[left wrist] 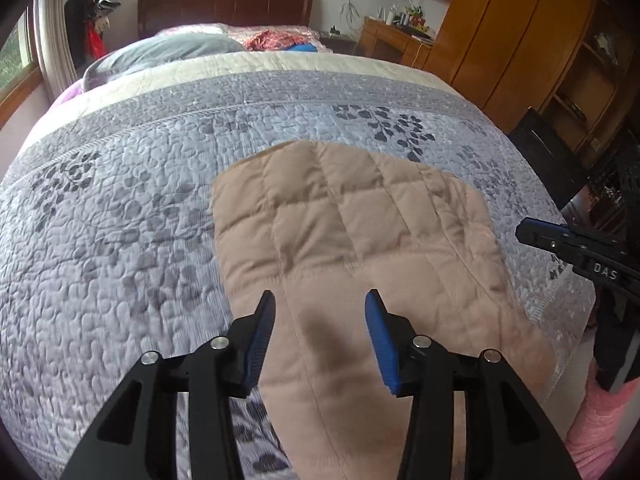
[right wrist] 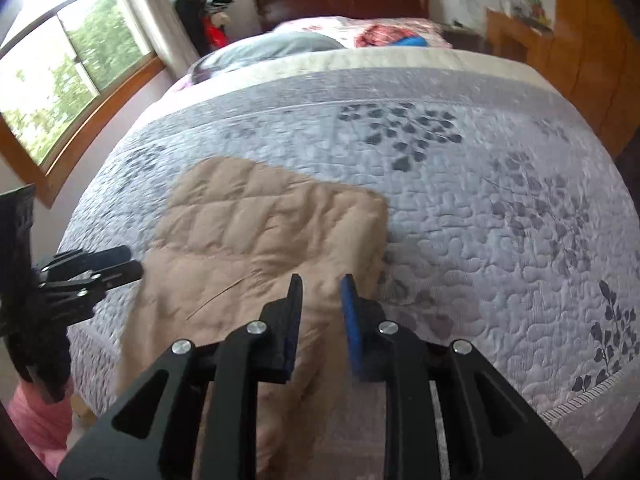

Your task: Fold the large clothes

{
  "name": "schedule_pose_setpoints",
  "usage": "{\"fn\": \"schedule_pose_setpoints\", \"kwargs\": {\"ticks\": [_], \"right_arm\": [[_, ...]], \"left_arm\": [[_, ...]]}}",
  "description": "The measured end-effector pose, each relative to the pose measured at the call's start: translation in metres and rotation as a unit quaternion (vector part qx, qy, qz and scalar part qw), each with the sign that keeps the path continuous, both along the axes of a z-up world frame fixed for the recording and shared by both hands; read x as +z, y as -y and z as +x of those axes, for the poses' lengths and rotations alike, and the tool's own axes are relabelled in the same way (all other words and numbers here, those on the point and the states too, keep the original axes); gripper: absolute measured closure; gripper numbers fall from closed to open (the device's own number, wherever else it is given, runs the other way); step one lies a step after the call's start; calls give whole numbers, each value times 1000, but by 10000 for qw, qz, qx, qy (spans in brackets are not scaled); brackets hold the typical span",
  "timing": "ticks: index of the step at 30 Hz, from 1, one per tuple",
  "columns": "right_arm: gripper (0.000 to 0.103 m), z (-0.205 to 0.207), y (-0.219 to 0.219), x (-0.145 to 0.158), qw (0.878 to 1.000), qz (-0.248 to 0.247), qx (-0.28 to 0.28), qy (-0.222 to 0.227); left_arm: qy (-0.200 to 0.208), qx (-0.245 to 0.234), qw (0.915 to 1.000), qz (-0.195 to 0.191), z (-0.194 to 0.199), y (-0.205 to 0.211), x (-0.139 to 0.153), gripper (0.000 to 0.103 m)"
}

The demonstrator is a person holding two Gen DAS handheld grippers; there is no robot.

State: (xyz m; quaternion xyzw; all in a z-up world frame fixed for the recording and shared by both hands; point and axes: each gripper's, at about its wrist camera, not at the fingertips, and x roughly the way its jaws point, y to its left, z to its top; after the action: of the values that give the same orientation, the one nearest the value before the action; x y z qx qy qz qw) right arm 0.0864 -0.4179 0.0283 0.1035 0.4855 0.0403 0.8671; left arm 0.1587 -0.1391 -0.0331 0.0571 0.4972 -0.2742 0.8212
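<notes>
While the tan quilted padded garment (left wrist: pixel 352 240) lies on the grey leaf-patterned bed quilt (left wrist: pixel 120 220) at 12 o'clock, both the left gripper (left wrist: pixel 320 336) and right gripper (right wrist: pixel 320 320) hang released, so a fresh fold seems next, needing an edge grip.

The only lettering I can read is "DAS", in pale capitals on the black body of the right gripper (left wrist: pixel 524 232), seen at the right edge of the left wrist view. Nothing else legible shows on the bedding, furniture or walls.
</notes>
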Motion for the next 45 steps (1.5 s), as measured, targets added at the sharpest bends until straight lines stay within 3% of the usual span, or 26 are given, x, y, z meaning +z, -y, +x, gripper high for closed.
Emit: {"fn": "schedule_pose_setpoints", "kwargs": {"ticks": [7,12,22,33,45], "right_arm": [[83,-39,-50,-2,9968,75,768,-192],[82,-48,-58,-24,9967,55,709,-382],[87,-44,-51,-71,9956,405,606,-593],[87,-43,-58,-81,9963,177,636,-548],[87,-43,-59,-83,9965,242,601,-536]], "left_arm": [[-155,-81,9994,-290,-44,-17,-5,56],[-256,-165,9994,-171,-52,-16,-24,56],[-64,-231,9997,12,-56,-12,-48,54],[-72,-260,9996,22,-54,-11,-60,54],[-88,-221,9997,-4,-51,-12,-63,52]]}}
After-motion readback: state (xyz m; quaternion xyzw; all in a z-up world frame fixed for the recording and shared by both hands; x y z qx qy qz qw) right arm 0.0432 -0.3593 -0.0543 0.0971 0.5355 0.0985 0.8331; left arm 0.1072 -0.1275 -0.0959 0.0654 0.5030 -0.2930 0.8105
